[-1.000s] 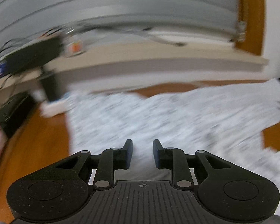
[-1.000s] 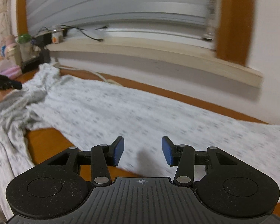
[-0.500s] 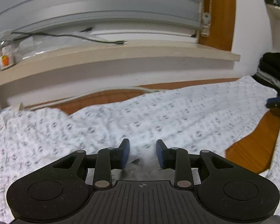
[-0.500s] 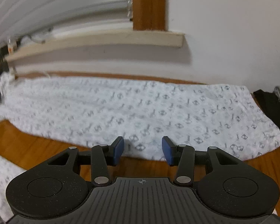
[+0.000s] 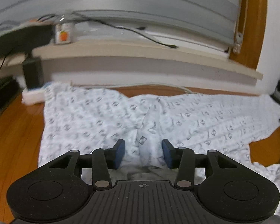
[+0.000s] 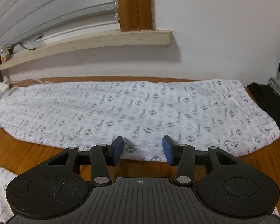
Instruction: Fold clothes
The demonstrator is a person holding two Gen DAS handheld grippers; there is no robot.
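Cotton garment: white patterned garment (image 6: 140, 108) with small grey diamond prints, soft and thin-looking, spread across the wooden floor (image 6: 28, 155) below the window ledge (image 6: 102, 41).
Lie of the cloth: from the right wrist view one long panel lies flat and smooth, near edge straight, far edge just short of the wall; from the left wrist view the fabric bunches into a raised crease down the middle.
Left tongs (image 5: 143, 154): jaws opening right now, the creased fabric showing between the blue pads (image 5: 119, 154) but no pinch on it, so released.
Right tongs (image 6: 142, 152): jaws apart, poised over the near hem, nothing gripped.
Step in hand: looks like the set-up for a fold, both tongs lining up along the near side of the cloth.
Next move: probably calls for each pair of tongs to dip to the hem and nip only the top layer, then lift evenly so the panel travels over without dragging.
Watch-out: that middle crease may want smoothing first, or the fold will trap it.
Surroundings: dark bundle (image 6: 267, 100) just beside the cloth's right end; cable (image 5: 140, 31) and a small jar (image 5: 64, 33) on the ledge.
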